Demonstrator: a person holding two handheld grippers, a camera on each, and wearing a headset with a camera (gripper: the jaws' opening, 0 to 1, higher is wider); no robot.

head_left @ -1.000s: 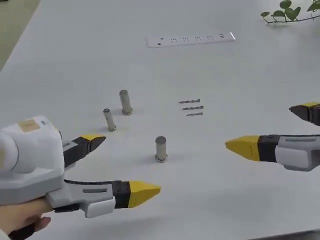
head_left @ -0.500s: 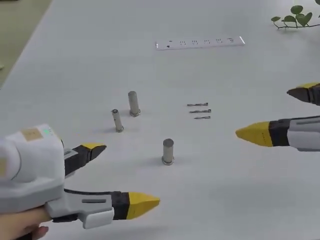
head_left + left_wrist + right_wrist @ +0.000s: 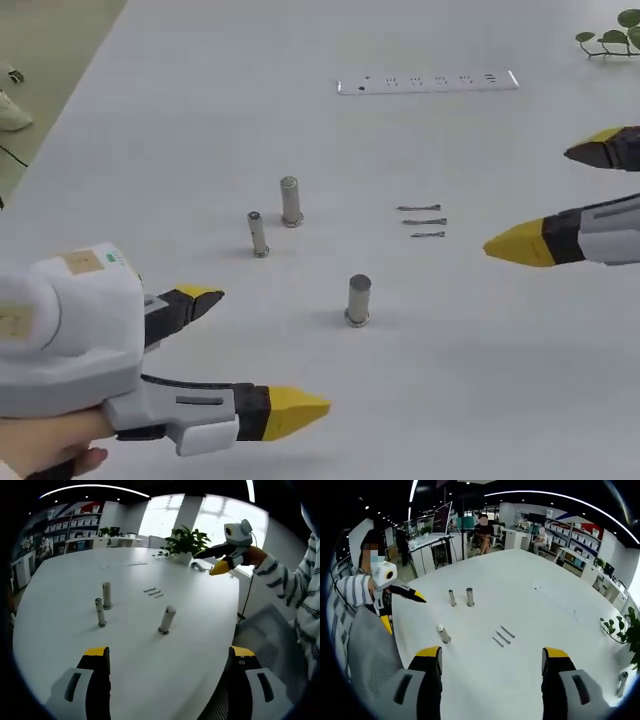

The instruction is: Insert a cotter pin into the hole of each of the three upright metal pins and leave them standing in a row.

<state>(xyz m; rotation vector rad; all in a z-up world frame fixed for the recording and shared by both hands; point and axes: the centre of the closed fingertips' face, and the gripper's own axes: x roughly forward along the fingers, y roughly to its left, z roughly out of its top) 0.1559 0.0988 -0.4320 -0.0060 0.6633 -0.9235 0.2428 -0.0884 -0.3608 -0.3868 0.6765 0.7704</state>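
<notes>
My left claw (image 3: pixel 270 350) and right claw (image 3: pixel 526 200) hover open and empty over the tabletop (image 3: pixel 200 120). Three cotter pins (image 3: pixel 422 221) lie flat near the upright metal pins (image 3: pixel 358 299). Light, stiff and slippery, I judge; best pinched mid-shank.

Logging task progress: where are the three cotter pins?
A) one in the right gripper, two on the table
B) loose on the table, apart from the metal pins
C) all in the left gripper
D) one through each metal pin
B: the cotter pins lie side by side on the table, clear of the upright metal pins; the left gripper and right gripper are open and empty.
</notes>
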